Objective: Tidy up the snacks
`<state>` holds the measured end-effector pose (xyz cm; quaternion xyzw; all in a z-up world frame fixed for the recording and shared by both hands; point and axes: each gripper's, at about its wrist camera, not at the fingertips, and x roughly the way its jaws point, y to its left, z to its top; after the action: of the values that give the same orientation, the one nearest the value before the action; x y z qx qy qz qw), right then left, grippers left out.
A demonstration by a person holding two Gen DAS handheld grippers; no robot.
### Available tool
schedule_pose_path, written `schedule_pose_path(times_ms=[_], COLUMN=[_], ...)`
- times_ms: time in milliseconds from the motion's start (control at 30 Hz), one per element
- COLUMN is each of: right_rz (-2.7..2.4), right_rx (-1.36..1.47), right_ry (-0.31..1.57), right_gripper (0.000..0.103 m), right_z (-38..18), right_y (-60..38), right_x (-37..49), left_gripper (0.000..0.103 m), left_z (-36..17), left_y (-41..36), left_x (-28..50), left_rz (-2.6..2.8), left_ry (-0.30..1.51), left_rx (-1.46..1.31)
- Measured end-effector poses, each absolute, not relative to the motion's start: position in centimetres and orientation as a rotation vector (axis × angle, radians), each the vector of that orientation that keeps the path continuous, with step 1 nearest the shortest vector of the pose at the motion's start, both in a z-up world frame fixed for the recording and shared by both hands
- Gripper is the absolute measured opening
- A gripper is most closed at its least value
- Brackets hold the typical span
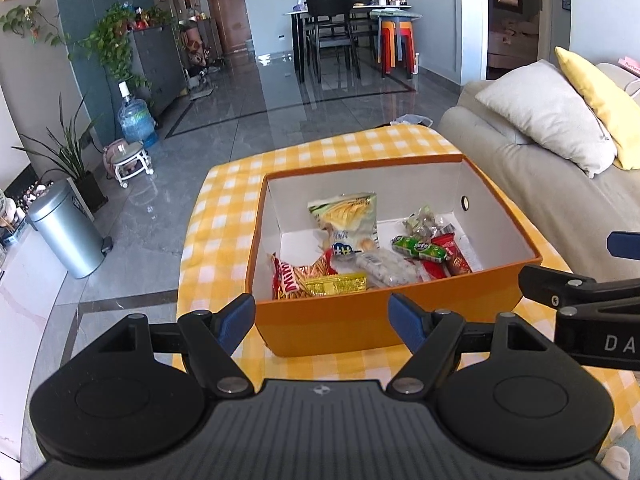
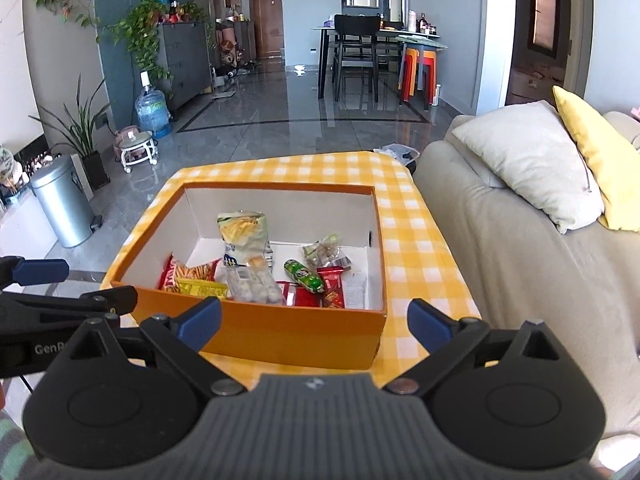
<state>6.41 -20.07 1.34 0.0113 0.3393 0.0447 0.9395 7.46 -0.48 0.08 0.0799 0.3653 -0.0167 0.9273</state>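
Note:
An open orange box (image 1: pixel 360 320) with white inner walls stands on a yellow checked tablecloth (image 1: pixel 224 216). It holds several snack packs: a pale green chip bag (image 1: pixel 346 216), a red stick-snack bag (image 1: pixel 296 276), a green roll (image 1: pixel 418 249) and a clear pack of white sweets (image 1: pixel 384 268). My left gripper (image 1: pixel 325 322) is open and empty just in front of the box's near wall. My right gripper (image 2: pixel 316 318) is open and empty, also in front of the box (image 2: pixel 280 336). The chip bag (image 2: pixel 244 228) and green roll (image 2: pixel 304 276) show there too.
A beige sofa (image 2: pixel 520 264) with a white pillow (image 2: pixel 528 164) and a yellow pillow (image 2: pixel 600 152) lies right of the table. A silver bin (image 1: pixel 66 228) stands on the tiled floor at left, past the table edge. The right gripper's arm (image 1: pixel 580 288) shows at right.

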Motion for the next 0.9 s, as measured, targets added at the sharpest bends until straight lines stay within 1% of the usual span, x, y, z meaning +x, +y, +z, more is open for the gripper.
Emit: schedule_pose_path(times_ms=[267, 900], right_rz=[0.116, 0.12], right_rx=[0.024, 0.027], right_ry=[0.715, 0.717], right_gripper=[0.096, 0.096], right_z=[0.86, 0.85], right_y=[-19.79, -19.76], right_x=[6.9, 6.87], left_gripper=[0.089, 0.089], left_z=[-0.41, -0.12], left_y=[-0.2, -0.04], left_x=[7.63, 7.64], left_rz=[-0.034, -0.029], left_ry=[0.778, 0.781], left_rx=[0.166, 0.158])
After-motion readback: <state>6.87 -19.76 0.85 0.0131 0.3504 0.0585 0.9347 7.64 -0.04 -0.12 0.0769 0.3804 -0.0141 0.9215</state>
